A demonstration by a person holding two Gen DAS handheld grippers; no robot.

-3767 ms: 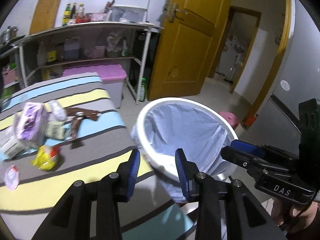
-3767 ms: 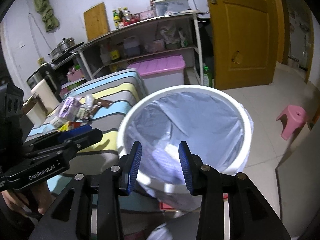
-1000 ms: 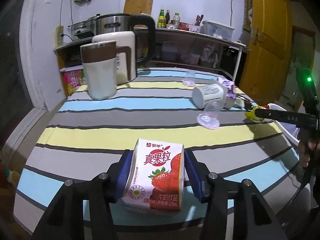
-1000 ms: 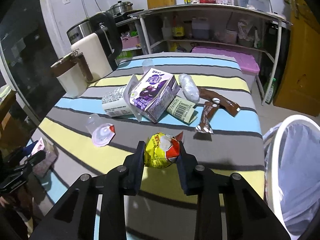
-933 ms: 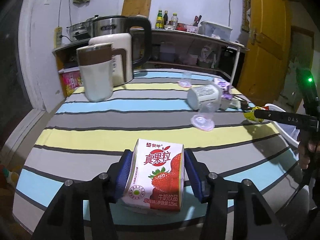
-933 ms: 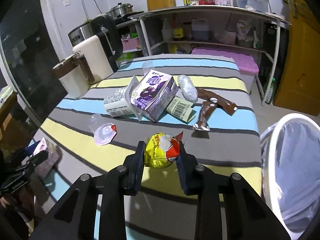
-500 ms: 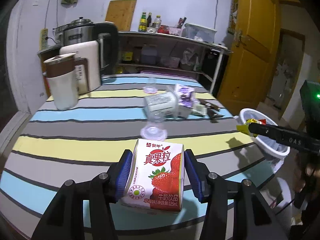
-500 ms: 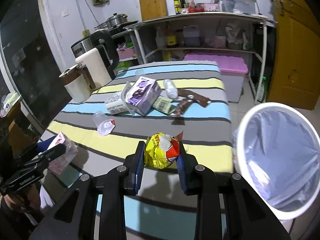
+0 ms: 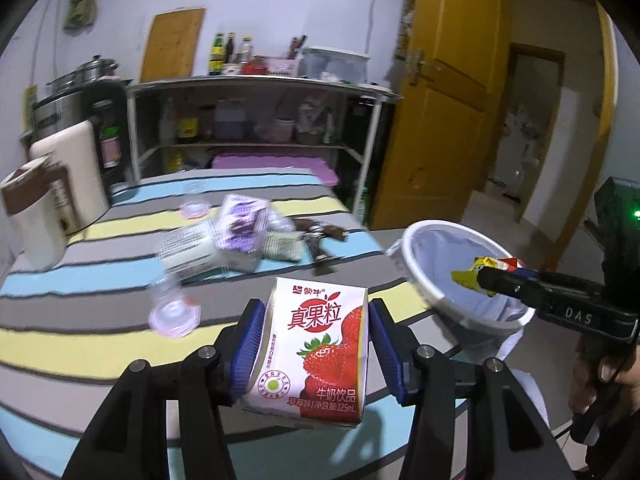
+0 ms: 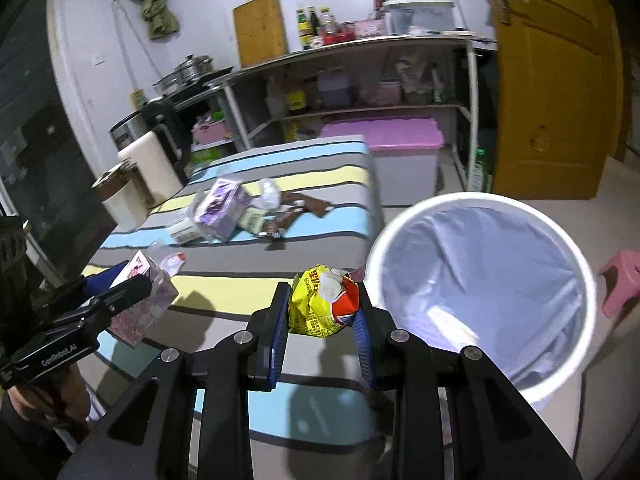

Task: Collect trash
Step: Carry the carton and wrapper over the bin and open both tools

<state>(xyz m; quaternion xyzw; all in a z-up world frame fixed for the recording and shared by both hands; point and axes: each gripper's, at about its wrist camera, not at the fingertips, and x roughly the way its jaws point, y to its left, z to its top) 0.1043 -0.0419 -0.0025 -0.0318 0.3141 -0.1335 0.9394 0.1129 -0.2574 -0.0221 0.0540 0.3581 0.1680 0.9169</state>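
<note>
Trash rides in both claws: the left claw point(image 9: 316, 354), angled downward above the striped worktop point(image 9: 92, 344), clamps a strawberry milk carton point(image 9: 316, 352). The right claw point(image 10: 322, 326), also tilted down, grips a crumpled yellow wrapper point(image 10: 322, 306) just beside the lined bin point(image 10: 480, 280).

Both wrist views (angled downward) share the bin point(image 9: 428, 236).

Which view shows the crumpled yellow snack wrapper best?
The right wrist view: the crumpled yellow snack wrapper fills the right gripper, its yellow and red print facing the camera. The left wrist view shows only a small yellow end sticking out beyond the fingertips, over the white bin.
</note>
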